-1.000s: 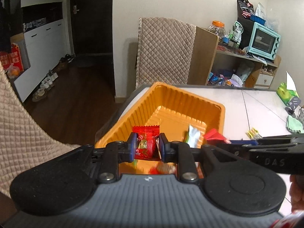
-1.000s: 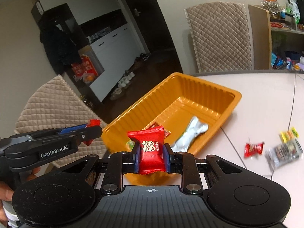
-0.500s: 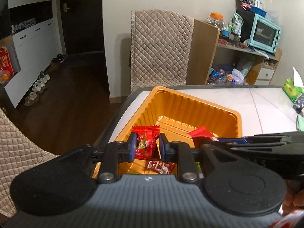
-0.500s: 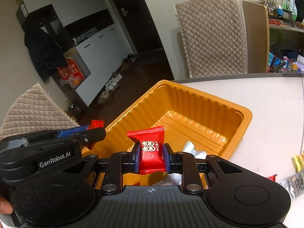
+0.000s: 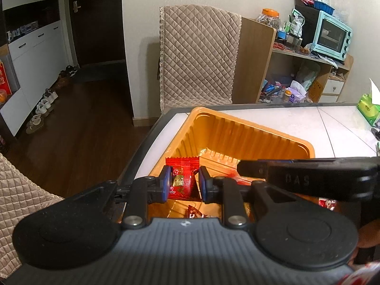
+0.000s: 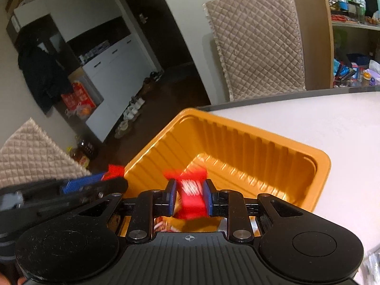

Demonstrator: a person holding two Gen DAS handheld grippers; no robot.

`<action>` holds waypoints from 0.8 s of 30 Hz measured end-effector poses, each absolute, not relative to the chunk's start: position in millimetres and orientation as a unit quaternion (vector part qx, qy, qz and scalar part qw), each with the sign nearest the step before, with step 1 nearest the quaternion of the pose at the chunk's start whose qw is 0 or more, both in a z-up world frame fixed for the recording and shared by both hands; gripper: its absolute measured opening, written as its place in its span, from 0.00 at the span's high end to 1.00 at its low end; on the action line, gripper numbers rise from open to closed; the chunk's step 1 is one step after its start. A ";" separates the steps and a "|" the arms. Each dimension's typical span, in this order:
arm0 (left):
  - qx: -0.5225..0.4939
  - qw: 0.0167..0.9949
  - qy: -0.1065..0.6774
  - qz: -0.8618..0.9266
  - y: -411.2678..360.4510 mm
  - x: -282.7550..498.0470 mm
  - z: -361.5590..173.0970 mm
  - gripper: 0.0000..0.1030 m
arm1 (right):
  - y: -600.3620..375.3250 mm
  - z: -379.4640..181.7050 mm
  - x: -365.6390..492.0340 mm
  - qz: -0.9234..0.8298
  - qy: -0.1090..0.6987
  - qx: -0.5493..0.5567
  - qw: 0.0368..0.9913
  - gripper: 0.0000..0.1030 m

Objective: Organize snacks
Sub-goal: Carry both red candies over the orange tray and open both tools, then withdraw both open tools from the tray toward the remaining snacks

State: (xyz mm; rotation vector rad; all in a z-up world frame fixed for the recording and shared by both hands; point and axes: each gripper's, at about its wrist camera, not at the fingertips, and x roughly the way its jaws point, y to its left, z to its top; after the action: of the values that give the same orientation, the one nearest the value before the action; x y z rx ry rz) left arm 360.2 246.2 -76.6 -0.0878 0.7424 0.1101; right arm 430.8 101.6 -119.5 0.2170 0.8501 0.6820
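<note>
An orange plastic tray point(image 5: 249, 137) sits at the table's corner and also shows in the right wrist view point(image 6: 249, 152). My left gripper point(image 5: 184, 184) is shut on a red candy packet point(image 5: 181, 178) and holds it over the tray's near end. My right gripper point(image 6: 188, 199) is shut on another red candy packet point(image 6: 191, 196), blurred by motion, above the tray. The right gripper point(image 5: 308, 178) crosses the left wrist view from the right. The left gripper point(image 6: 71, 190) shows at the left of the right wrist view. Small wrapped snacks point(image 5: 193, 211) lie on the tray floor.
A quilted chair point(image 5: 197, 57) stands behind the table. A shelf with a blue toaster oven point(image 5: 330, 35) and a jar is at the back right. A green tissue pack point(image 5: 368, 109) sits on the white table point(image 5: 332, 128). Another quilted chair point(image 5: 19, 194) is at the left.
Both grippers have moved forward over the tray, each still holding its red candy. The tray now looks closer and the snacks on its floor are mostly hidden under the grippers.
</note>
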 end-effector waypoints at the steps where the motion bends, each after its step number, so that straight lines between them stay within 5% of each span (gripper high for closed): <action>1: -0.044 0.929 0.364 0.053 246.6 361.3 -77.6 0.79 | 102.1 -119.9 432.8 0.322 0.405 0.106 0.849 0.75; 24: -0.042 0.931 0.359 0.043 236.3 372.0 -79.8 0.78 | 78.2 -117.0 428.2 0.321 0.417 0.107 0.843 0.75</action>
State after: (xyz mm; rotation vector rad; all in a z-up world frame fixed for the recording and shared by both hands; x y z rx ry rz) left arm 372.0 236.3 -79.8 -0.0853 0.7350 0.0882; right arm 428.2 78.2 -117.0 0.2258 0.8813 0.6771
